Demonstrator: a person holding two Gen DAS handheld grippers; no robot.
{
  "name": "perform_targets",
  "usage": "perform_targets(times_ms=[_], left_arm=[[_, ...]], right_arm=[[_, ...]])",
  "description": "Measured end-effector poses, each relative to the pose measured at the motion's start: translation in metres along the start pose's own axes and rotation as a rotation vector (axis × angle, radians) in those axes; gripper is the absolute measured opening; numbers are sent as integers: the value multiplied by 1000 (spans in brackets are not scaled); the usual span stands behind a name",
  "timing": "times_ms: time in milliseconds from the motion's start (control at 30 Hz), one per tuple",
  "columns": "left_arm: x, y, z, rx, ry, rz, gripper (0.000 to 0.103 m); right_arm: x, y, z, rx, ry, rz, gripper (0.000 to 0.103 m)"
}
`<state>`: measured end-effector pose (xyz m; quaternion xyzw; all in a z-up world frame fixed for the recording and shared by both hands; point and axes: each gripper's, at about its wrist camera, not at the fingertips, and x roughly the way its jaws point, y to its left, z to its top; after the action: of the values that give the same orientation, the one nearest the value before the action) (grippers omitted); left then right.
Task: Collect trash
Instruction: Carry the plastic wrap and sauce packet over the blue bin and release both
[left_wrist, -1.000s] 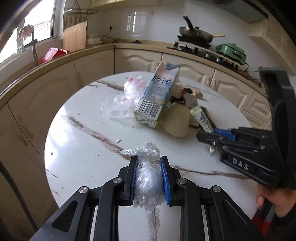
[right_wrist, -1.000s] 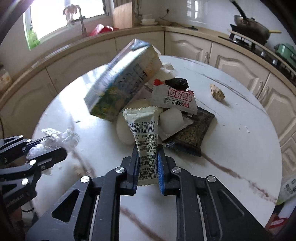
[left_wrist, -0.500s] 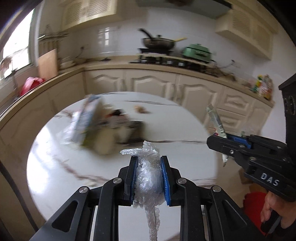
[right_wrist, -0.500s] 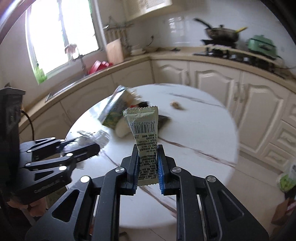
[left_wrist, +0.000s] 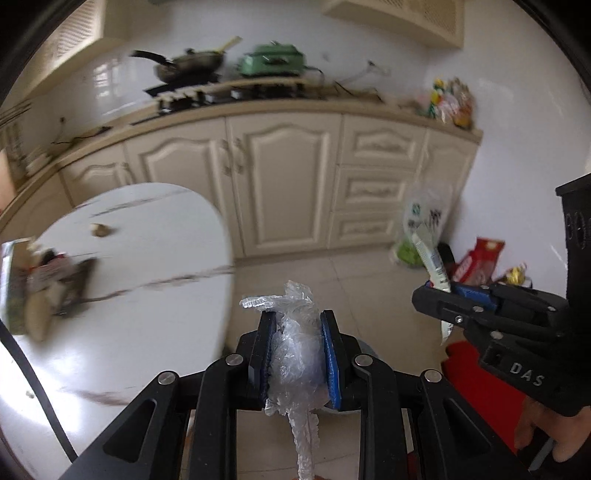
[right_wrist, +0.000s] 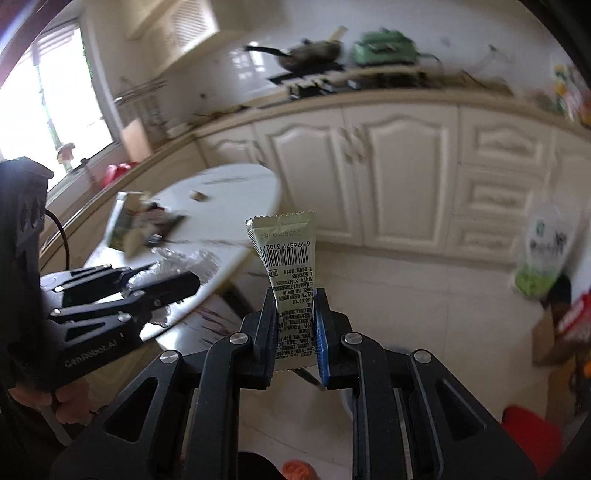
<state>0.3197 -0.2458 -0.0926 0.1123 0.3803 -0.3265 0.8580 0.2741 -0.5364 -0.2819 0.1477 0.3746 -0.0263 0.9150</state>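
My left gripper (left_wrist: 297, 321) is shut on a crumpled wad of clear plastic wrap (left_wrist: 295, 354) that sticks out above and below the blue pads. My right gripper (right_wrist: 295, 299) is shut on a pale green snack wrapper (right_wrist: 286, 251) with a barcode, held upright. Both grippers hang over the tiled floor, off the edge of the round white marble table (left_wrist: 140, 295). A pile of trash (left_wrist: 40, 280) with a carton stays on the table at the left. The right gripper (left_wrist: 436, 291) shows at the right of the left wrist view, and the left gripper (right_wrist: 177, 280) at the left of the right wrist view.
Cream kitchen cabinets (left_wrist: 288, 184) run behind, with a pan (left_wrist: 188, 68) and a green cooker (left_wrist: 273, 61) on the counter. A plastic bag (left_wrist: 421, 225) and red packages (left_wrist: 476, 258) sit on the floor by the wall. Something red (right_wrist: 532, 428) lies low at the right.
Both grippers have swung right, away from the table's trash pile and out over the floor, each keeping its hold on its piece of trash.
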Motion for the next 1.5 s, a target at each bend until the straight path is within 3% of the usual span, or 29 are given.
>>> perform_targets(times_ms=[200, 333, 400, 433, 733, 833, 900, 933, 1033, 1100, 1233, 1500], left_arm=[[69, -31, 15, 65, 96, -4, 20], [118, -46, 29, 93, 154, -9, 20], [143, -54, 36, 108, 184, -14, 20], [158, -60, 37, 122, 202, -11, 20], [261, -106, 70, 189, 278, -11, 21], [276, -117, 74, 193, 273, -18, 27], [279, -119, 72, 196, 274, -19, 52], [283, -121, 75, 200, 267, -8, 56], [273, -121, 72, 199, 249, 3, 59], [259, -118, 67, 192, 237, 9, 68], [225, -108, 63, 162, 199, 21, 69], [84, -49, 42, 73, -13, 75, 72]], right_arm=[[33, -63, -24, 113, 55, -13, 18], [58, -107, -39, 204, 81, -16, 26], [69, -123, -47, 235, 101, -24, 47], [74, -130, -51, 246, 111, -31, 49], [70, -169, -70, 291, 111, -81, 52], [59, -176, -68, 304, 86, -95, 54], [52, -178, -68, 306, 72, -101, 55], [50, -177, -67, 305, 68, -104, 56], [43, -177, -66, 312, 52, -105, 59], [39, -174, -65, 312, 52, -106, 59], [27, -161, -59, 297, 30, -102, 59], [-15, -81, -23, 177, -71, -57, 66]])
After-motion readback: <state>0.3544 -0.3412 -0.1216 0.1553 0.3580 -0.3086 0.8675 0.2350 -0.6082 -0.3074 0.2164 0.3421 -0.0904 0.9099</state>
